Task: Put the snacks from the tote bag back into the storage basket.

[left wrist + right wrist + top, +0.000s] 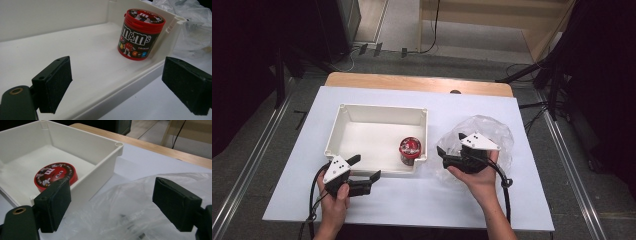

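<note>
Right gripper (111,205), jaws wide and empty, over clear bag (130,212); tray wall (100,180) stands between left jaw and candy tub (53,175).

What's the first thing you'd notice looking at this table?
The red candy tub stands out, upright in the near right corner of the white bin. To the bin's right lies a crinkly clear plastic bag, with the right gripper over it, jaws open. The left gripper, also open, sits at the bin's near edge.
</note>
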Demonstrator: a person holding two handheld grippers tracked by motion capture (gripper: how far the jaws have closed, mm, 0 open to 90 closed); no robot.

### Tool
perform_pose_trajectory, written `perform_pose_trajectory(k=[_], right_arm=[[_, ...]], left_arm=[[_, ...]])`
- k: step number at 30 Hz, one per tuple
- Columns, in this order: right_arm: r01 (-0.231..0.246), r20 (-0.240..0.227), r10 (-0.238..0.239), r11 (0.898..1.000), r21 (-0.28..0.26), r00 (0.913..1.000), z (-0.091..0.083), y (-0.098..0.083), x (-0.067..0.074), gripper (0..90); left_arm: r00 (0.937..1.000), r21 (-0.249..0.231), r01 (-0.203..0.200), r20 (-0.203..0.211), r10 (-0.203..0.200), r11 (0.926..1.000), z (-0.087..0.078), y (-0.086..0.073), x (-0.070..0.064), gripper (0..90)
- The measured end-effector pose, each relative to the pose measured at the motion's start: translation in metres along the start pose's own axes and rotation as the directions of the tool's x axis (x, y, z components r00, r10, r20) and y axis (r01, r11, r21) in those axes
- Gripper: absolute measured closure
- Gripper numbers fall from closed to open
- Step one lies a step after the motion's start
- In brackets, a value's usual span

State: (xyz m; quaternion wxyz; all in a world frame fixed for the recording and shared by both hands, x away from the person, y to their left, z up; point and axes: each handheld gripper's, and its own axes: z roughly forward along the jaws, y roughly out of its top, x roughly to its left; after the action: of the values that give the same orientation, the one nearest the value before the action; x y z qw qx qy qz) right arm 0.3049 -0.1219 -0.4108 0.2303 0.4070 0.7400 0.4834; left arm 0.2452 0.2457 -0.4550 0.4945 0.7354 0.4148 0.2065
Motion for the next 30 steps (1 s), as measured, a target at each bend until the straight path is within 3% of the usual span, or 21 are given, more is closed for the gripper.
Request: perform_pose_trajectory(k=[21,30], right_arm=[[-0.043,0.058,0.044,0.999,-0.004,0.9974,-0.031,-0.023,-0.033,15.9],[-0.079,0.080,0.078,0.997,0.005,0.9937,-0.044,-0.045,-0.049,16.4]], left_arm=[[0.9997,0.001,-0.019,-0.012,0.019,0.9998,-0.001,-0.001,-0.002,9.2],[0.9994,0.019,-0.022,-0.024,0.023,0.9996,0.000,-0.002,-0.002,9.2]])
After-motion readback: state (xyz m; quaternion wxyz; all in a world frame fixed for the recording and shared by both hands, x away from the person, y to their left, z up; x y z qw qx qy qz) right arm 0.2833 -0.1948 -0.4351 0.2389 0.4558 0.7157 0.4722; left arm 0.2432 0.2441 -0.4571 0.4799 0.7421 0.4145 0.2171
